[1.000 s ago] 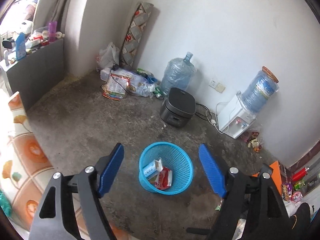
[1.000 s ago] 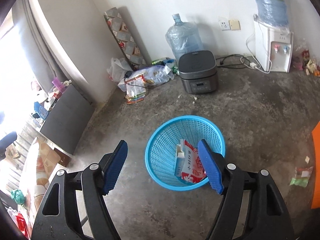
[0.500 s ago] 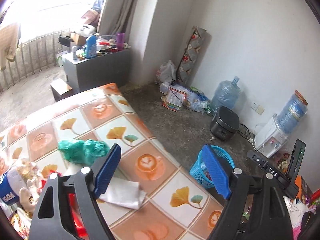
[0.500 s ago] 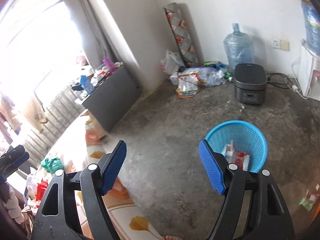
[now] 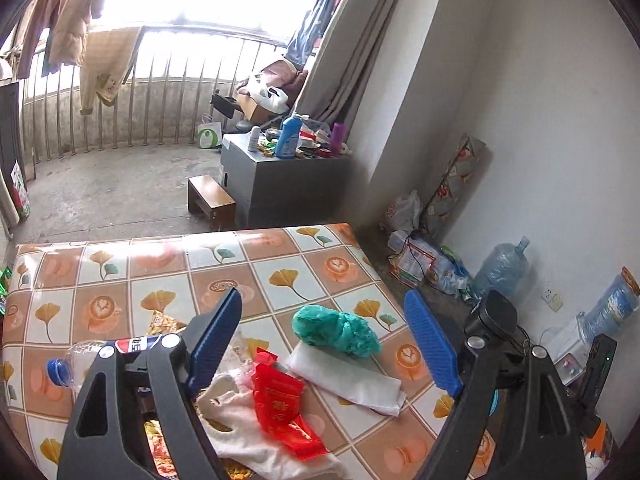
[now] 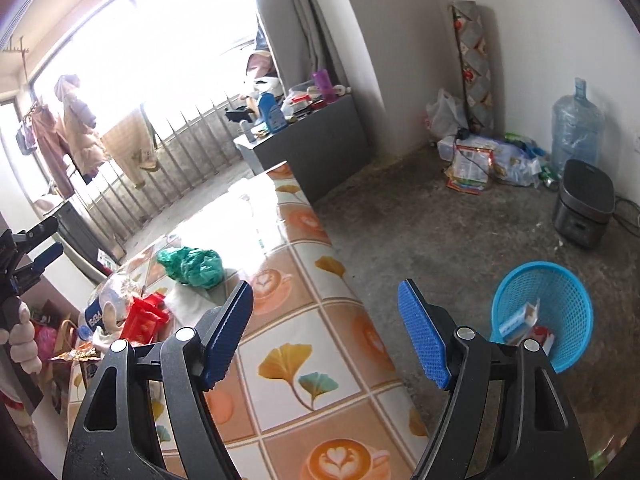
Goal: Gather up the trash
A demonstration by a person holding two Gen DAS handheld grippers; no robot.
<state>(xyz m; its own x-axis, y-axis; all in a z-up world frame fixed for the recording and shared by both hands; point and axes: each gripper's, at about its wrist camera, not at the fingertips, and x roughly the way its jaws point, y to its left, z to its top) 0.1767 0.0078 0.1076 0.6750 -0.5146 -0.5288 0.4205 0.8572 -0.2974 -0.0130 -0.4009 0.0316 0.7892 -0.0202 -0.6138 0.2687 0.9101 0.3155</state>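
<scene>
Both tools have swung away from the blue basket [image 6: 544, 316] since a second ago and now face the surface [image 5: 280, 264] with its tiled cloth, so you are back at the pile for the next piece of trash. Your left tool [image 5: 324, 344] is spread wide with nothing between its pads, and your right tool [image 6: 326, 336] is spread and empty too.

Going left to right in the left view: a clear bottle [image 5: 80, 360] lies at the near left, partly behind the left jaw; beside it a white cloth [image 5: 248, 436] with a red wrapper [image 5: 280, 400] on top; then a folded white sheet [image 5: 352, 380] with a crumpled green bag [image 5: 336, 330] resting on its far end. The red wrapper looks like the closest pick for your left tool.

Mind the right edge of the surface: the sheet and the bag sit near it, and a push could send them to the floor. Beyond that edge the floor is open up to the basket, which already holds two cartons, so the carry path looks free.
</scene>
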